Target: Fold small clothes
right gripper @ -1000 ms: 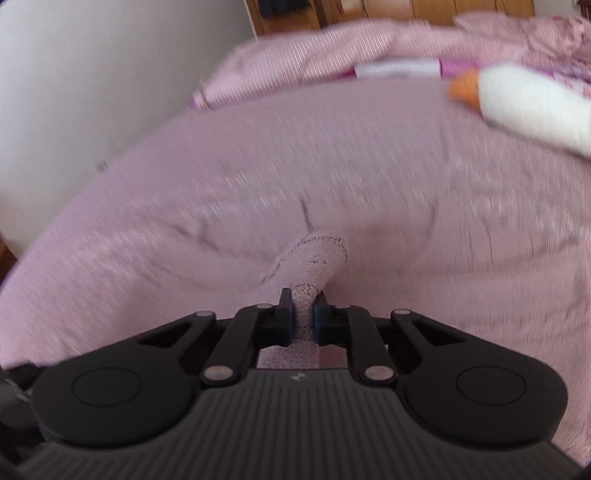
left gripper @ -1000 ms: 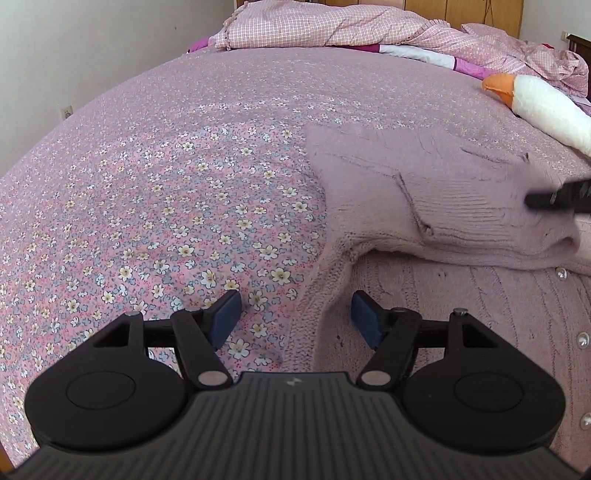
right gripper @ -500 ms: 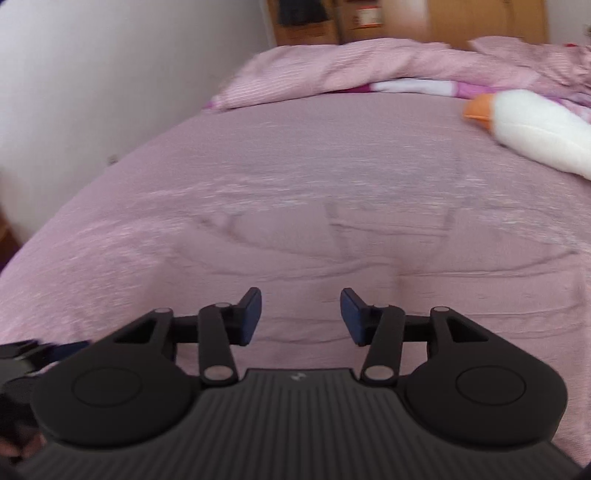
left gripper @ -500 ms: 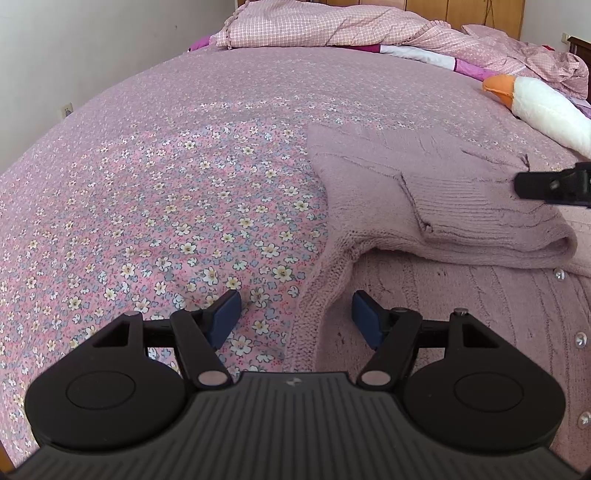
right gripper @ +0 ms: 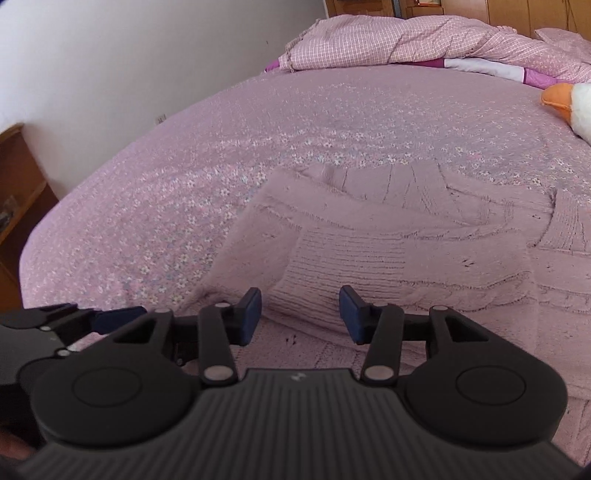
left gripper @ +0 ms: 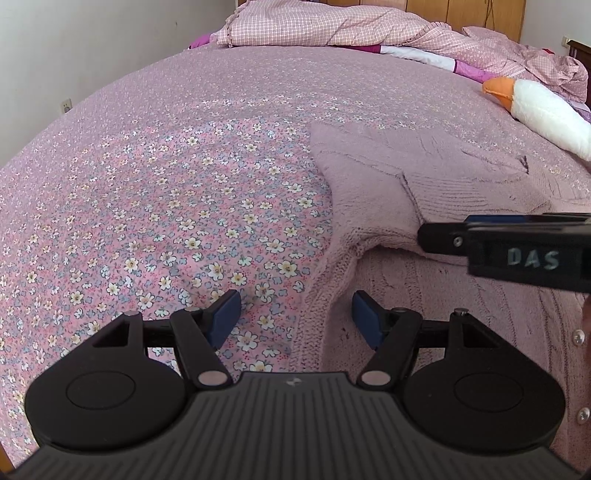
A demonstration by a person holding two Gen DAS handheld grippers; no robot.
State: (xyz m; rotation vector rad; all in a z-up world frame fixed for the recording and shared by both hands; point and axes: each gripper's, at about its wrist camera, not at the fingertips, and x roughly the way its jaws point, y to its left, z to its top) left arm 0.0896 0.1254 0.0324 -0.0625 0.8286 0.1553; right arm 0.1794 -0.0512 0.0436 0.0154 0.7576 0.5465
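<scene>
Since a second ago: right gripper (right gripper: 300, 310) released from the knitted sleeve cuff (right gripper: 369, 273) and drawn back, jaws now spread wide, nothing between the blue pads (right gripper: 351, 314); cuff left lying flat across the garment.

Largest first:
- Floral pink-and-lilac bedspread (left gripper: 166, 184), filling both views.
- Rumpled pink checked duvet (left gripper: 332, 26), heaped at 12 o'clock along the far edge.
- Mauve cable-knit cardigan (left gripper: 369, 177), spread on the bedspread from 3 o'clock toward centre in the left wrist view; sleeve folded over the body; small pearly buttons (left gripper: 578, 336) at the right edge.
- White plush goose with orange beak (left gripper: 535, 110), at 2 o'clock, apart from the cardigan.
- Right gripper, seen at 3 o'clock in the left wrist view, just above the folded sleeve.
- Left gripper (left gripper: 295, 314), jaws wide and empty, straddling the cardigan's left hem (left gripper: 314, 310) at 6 o'clock.
</scene>
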